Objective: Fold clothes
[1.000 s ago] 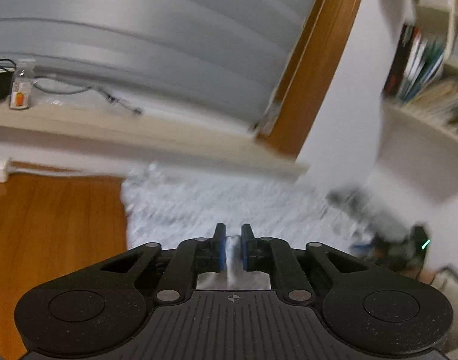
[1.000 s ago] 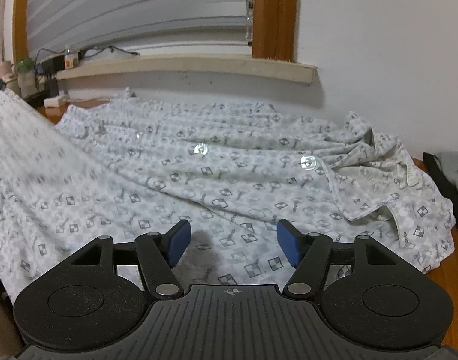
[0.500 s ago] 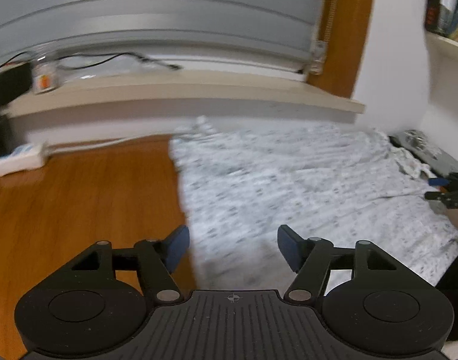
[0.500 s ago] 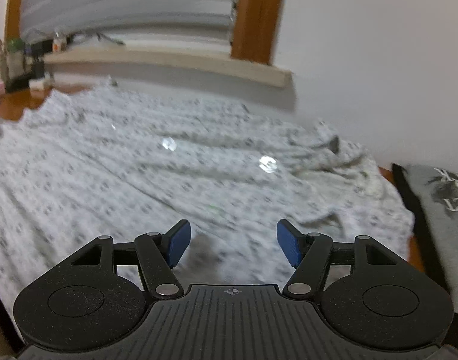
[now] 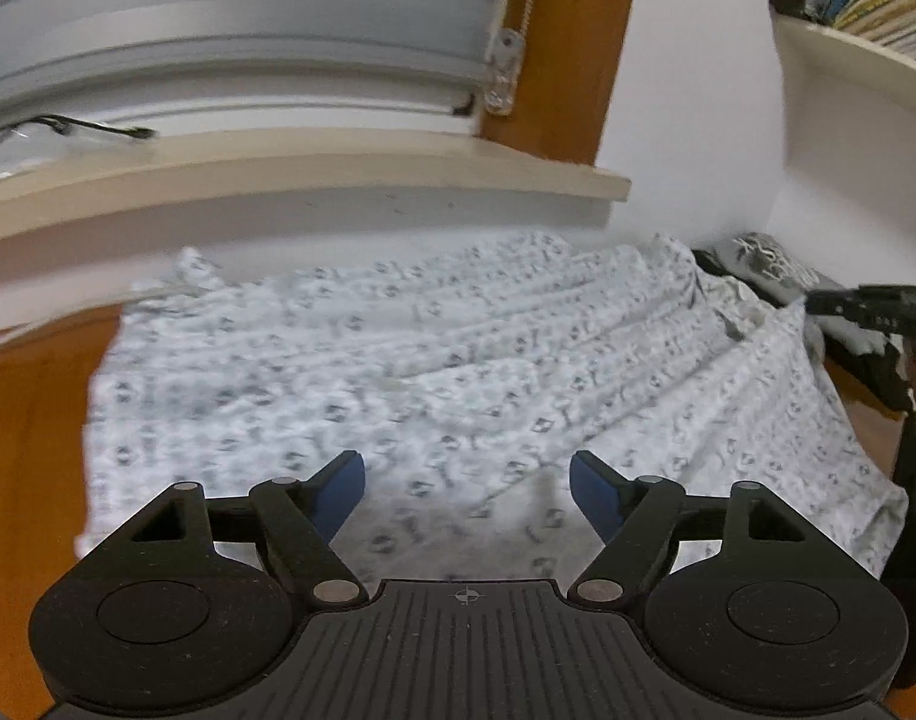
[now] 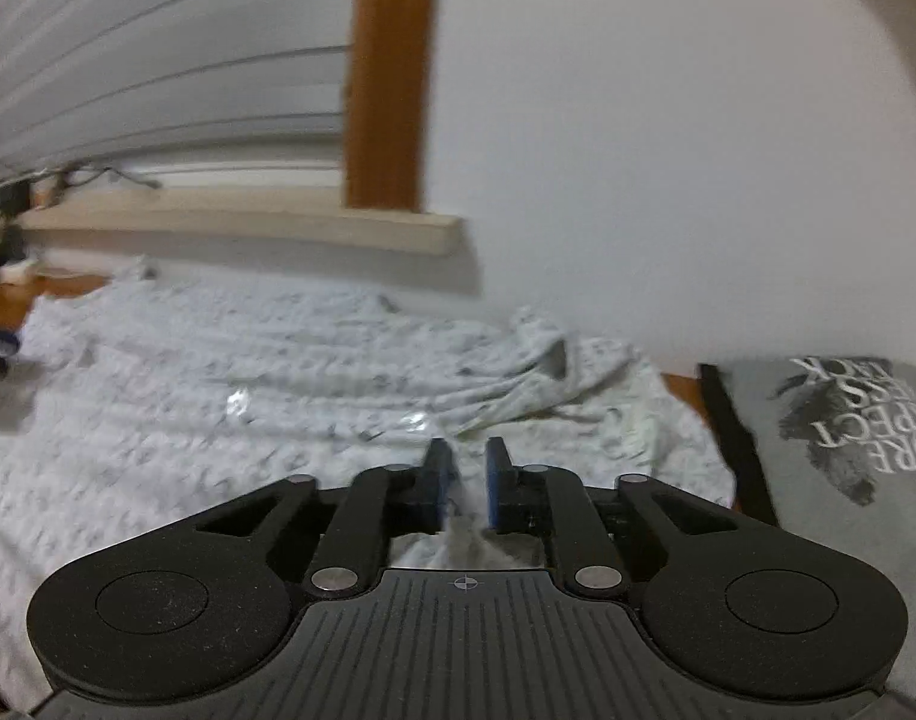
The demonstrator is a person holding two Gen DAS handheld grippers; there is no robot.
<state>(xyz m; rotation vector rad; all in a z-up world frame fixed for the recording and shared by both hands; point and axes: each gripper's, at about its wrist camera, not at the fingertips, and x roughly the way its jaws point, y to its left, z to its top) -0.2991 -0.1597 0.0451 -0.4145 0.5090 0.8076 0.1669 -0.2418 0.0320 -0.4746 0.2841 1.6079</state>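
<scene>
**Right tool pinches the shirt, left stands clear**

The patterned shirt lies spread on the wooden floor below the sill, laid flat, I judge, so a fold can be drawn across it. The left tool hovers above the near part, its jaws opening with nothing between them. The right tool is closing on a raised ridge of cloth near the collar end, probably to lift that edge. A grey printed garment waits beside.

Left gripper emptied, right gripper closing.
</scene>
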